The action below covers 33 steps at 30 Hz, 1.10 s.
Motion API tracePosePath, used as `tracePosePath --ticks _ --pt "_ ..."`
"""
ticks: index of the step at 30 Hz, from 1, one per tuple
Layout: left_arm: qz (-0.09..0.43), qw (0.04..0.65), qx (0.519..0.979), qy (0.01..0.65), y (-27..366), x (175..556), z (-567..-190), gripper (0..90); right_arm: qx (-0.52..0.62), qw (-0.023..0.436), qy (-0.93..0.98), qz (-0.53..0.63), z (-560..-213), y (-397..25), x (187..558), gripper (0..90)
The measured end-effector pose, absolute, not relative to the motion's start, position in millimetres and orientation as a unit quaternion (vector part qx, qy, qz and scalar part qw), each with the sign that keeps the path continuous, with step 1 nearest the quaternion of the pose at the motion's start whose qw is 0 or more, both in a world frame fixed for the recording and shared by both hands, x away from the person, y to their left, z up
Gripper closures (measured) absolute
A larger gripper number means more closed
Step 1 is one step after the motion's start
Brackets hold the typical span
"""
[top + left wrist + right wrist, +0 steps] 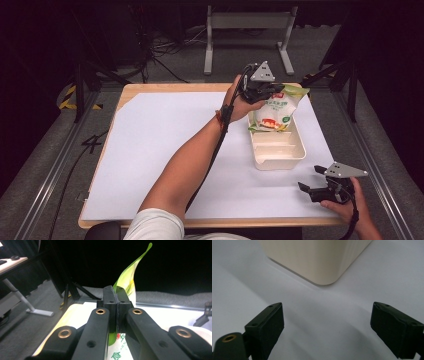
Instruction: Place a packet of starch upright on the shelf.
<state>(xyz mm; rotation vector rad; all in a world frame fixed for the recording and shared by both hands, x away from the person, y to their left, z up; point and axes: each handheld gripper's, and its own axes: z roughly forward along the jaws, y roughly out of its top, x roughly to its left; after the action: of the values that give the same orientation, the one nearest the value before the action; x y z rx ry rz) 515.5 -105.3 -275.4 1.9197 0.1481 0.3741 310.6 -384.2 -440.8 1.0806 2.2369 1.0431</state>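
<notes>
White paper (165, 150) underlies cream tray (278, 159); pouch (275, 111) label's writing is illegible.

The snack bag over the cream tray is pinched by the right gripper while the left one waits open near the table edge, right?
Sides are swapped: the left gripper pinches the snack bag over the cream tray; the right gripper waits open, as both gripper views show.
</notes>
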Motion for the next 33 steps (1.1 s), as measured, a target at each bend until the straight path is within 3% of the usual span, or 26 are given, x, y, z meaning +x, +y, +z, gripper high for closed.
tracePosePath --ticks 9,20,27,33 --pt "0.143 0.557 0.815 0.069 -109.7 519.3 -289.8 89.8 0.388 0.221 0.811 0.377 -440.8 -383.6 310.5 11.4" --pt "0.165 0.541 0.822 0.069 -91.7 524.2 -282.4 89.8 0.387 0.218 0.814 0.374 -441.5 -381.9 311.2 11.4" --pt "0.136 0.564 0.812 0.068 -103.0 518.7 -294.6 89.8 0.385 0.219 0.815 0.373 -440.9 -380.9 310.9 11.4" --pt "0.158 0.544 0.821 0.075 -98.5 525.9 -293.8 89.6 0.385 0.216 0.815 0.376 -441.3 -381.6 310.8 11.4"
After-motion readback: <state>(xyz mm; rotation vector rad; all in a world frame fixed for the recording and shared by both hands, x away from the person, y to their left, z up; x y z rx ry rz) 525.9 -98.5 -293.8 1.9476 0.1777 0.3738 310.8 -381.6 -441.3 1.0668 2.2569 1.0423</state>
